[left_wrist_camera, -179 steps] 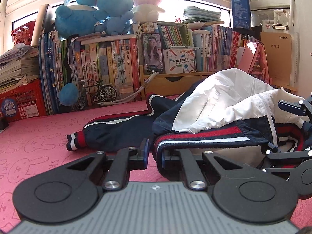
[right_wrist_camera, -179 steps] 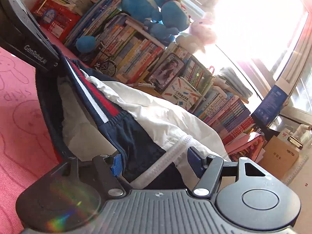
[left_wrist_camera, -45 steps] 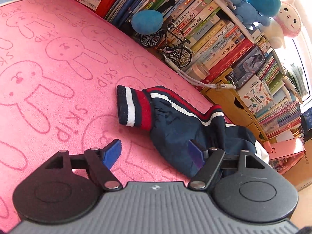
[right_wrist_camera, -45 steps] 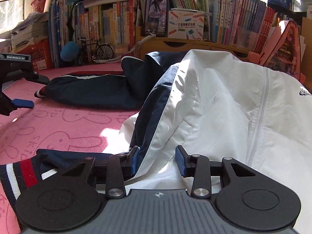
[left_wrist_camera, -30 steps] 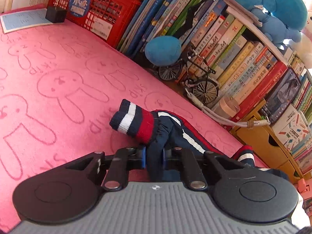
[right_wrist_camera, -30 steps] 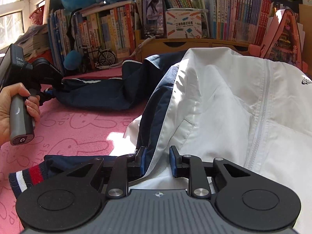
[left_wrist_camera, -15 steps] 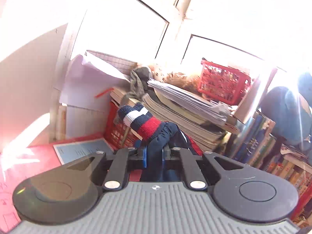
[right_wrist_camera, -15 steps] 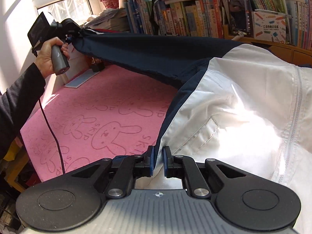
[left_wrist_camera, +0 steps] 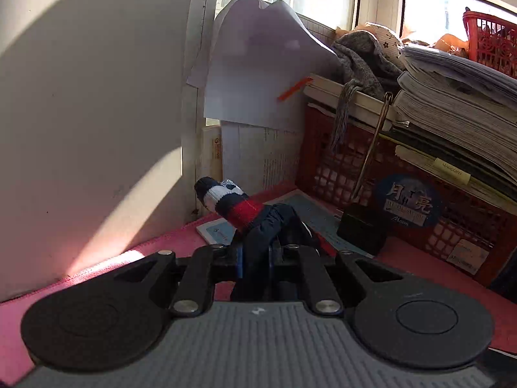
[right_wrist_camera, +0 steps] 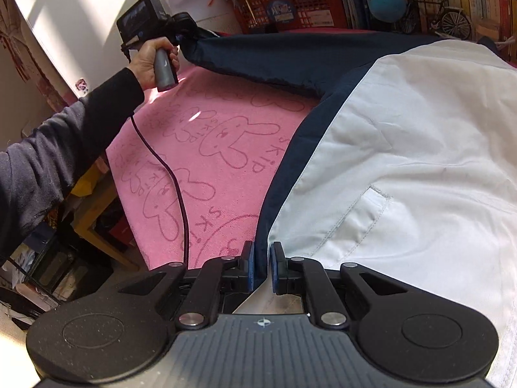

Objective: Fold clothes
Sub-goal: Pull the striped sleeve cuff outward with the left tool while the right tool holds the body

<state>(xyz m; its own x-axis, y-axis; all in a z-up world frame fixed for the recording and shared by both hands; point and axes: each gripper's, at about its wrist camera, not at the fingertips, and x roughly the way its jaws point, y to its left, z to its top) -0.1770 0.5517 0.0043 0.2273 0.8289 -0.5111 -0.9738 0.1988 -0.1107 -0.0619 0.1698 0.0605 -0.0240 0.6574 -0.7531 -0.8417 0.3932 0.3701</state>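
**Two grippers stretching out a navy and white jacket over a pink surface**

Closest in the right wrist view, the right gripper [right_wrist_camera: 262, 266] is pinching the near edge of a jacket [right_wrist_camera: 404, 168] between its blue pads, right where the navy side panel is meeting the white front. The jacket is spreading away from the gripper across the right half of the view, its white front showing a slanted pocket seam. To the left of it, the pink surface [right_wrist_camera: 206, 148], printed with rabbit outlines and the word "SKIP", is lying bare.

Farther off, the jacket's navy sleeve [right_wrist_camera: 278, 55] is stretching out leftward above the surface to the left gripper [right_wrist_camera: 181, 32], which a hand [right_wrist_camera: 152, 61] in a dark sleeve is gripping by its grey handle. A black cable [right_wrist_camera: 171, 174] is hanging from that handle down past the edge of the surface.

In the left wrist view, the left gripper [left_wrist_camera: 255, 258] is clenched on the navy sleeve just behind its cuff [left_wrist_camera: 229, 203], which is knitted in navy, white and red bands and is sticking out beyond the fingertips. Beyond the cuff, a red crate [left_wrist_camera: 371, 174] is sitting on the surface, bearing stacks of paper [left_wrist_camera: 458, 97] and a grey knitted item [left_wrist_camera: 362, 58], with a window behind.
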